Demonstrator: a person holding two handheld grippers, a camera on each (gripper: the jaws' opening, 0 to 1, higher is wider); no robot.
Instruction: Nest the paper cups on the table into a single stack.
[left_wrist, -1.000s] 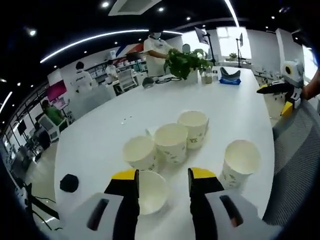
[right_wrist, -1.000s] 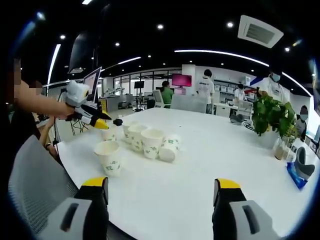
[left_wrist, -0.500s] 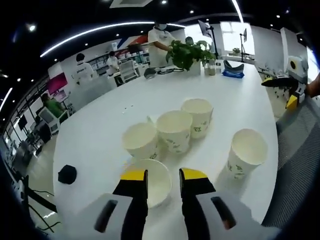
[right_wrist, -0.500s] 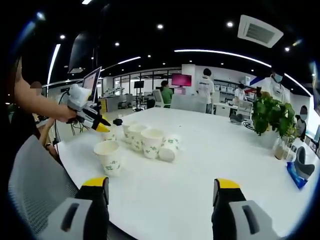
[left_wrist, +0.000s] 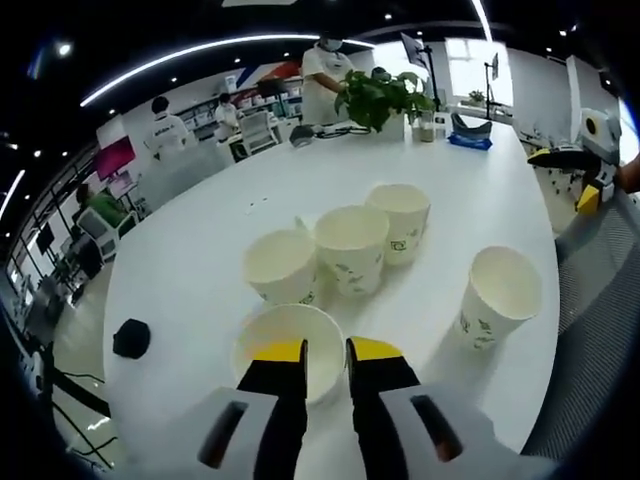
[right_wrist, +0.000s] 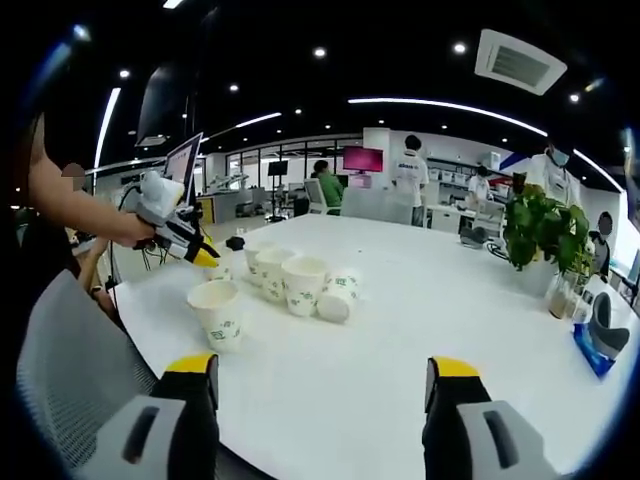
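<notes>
Several white paper cups with green print stand on the white table (left_wrist: 190, 250). In the left gripper view my left gripper (left_wrist: 326, 352) is shut on the near wall of the closest cup (left_wrist: 285, 335). Behind it three cups form a row (left_wrist: 352, 243), and a lone cup (left_wrist: 500, 295) stands to the right. In the right gripper view my right gripper (right_wrist: 320, 372) is open above the table's near edge, with nothing between its jaws. There the left gripper (right_wrist: 203, 257) sits on the far-left cup (right_wrist: 219, 270), beside the row (right_wrist: 303, 282) and the lone cup (right_wrist: 220, 312).
A potted plant (left_wrist: 380, 95) and a blue item (left_wrist: 470, 142) stand at the table's far end. A small black object (left_wrist: 130, 338) lies near the left edge. A grey mesh chair (right_wrist: 60, 370) is by the table's edge. People stand in the background.
The left jaws have narrowed from wide apart to a pinch on the closest cup's wall, and that camera has moved in closer. The right gripper has stayed where it was.
</notes>
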